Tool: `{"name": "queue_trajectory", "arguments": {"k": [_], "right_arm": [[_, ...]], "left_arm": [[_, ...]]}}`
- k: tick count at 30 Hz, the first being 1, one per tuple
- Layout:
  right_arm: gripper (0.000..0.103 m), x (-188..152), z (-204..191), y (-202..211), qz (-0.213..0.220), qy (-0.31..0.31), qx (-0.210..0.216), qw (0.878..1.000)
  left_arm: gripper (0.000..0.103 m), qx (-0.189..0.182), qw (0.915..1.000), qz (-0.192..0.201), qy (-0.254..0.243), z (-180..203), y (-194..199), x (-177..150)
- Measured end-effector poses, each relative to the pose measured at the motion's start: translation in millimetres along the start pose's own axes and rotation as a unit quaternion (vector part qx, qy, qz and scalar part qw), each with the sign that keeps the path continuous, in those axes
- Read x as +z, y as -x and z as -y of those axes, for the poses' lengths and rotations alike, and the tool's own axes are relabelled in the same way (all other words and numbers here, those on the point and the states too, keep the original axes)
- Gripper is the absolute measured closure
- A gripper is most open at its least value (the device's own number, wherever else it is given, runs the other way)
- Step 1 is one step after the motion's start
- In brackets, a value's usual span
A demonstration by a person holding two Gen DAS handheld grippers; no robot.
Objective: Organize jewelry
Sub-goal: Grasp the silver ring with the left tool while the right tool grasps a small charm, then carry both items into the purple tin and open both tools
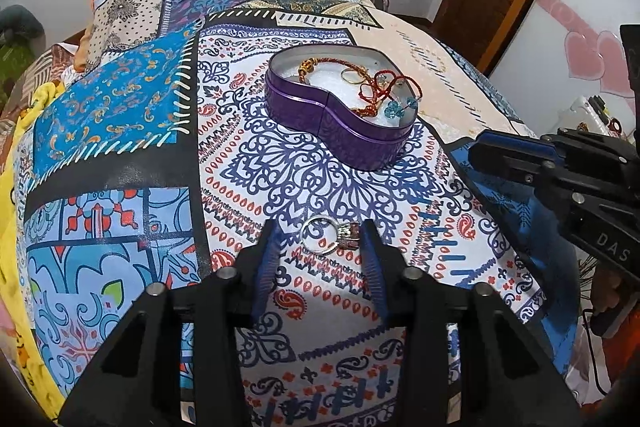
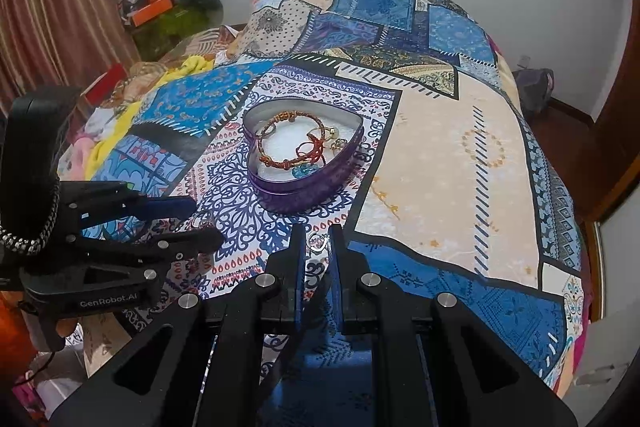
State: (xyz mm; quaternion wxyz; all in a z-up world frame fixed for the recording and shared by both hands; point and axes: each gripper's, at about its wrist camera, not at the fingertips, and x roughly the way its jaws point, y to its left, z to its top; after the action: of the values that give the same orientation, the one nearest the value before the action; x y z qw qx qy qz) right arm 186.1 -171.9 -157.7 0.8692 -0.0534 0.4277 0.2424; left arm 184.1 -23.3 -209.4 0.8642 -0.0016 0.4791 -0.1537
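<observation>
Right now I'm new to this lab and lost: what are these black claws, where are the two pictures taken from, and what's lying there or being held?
A person holds a two-finger gripper in each hand; a camera on each looks along its fingers. One picture is from the left gripper, its open fingers either side of a silver ring lying on the patchwork bedspread. The other is from the right gripper, shut on a small silver piece. Beyond stands an open purple heart-shaped tin holding bracelets, rings and blue beads.
</observation>
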Motion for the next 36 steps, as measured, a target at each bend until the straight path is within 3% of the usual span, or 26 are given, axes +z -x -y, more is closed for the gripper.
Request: {"name": "queue_trajectory", "arguments": {"k": [1,12,24,36], "right_arm": [[0.093,-0.2,0.3,0.3,0.0,0.0,0.001,1.0],[0.093,7.6,-0.7,4.3,0.009,0.003,0.0,1.0],[0.093,33.4,-3.5,11.5,0.043,0.014,0.0,0.999],[0.093,53.3,2.2,-9.8,0.047,0.011,0.006,0.999]], "left_arm": [[0.073,0.002,1.0,0.003,-0.002,0.1,1.0,-0.2],[0.073,0.009,0.9994,0.03,-0.013,4.1,17.6,1.9],[0.073,0.017,0.997,0.075,-0.01,3.1,39.5,31.9],[0.073,0.014,0.996,0.087,-0.014,3.7,30.6,62.5]]}}
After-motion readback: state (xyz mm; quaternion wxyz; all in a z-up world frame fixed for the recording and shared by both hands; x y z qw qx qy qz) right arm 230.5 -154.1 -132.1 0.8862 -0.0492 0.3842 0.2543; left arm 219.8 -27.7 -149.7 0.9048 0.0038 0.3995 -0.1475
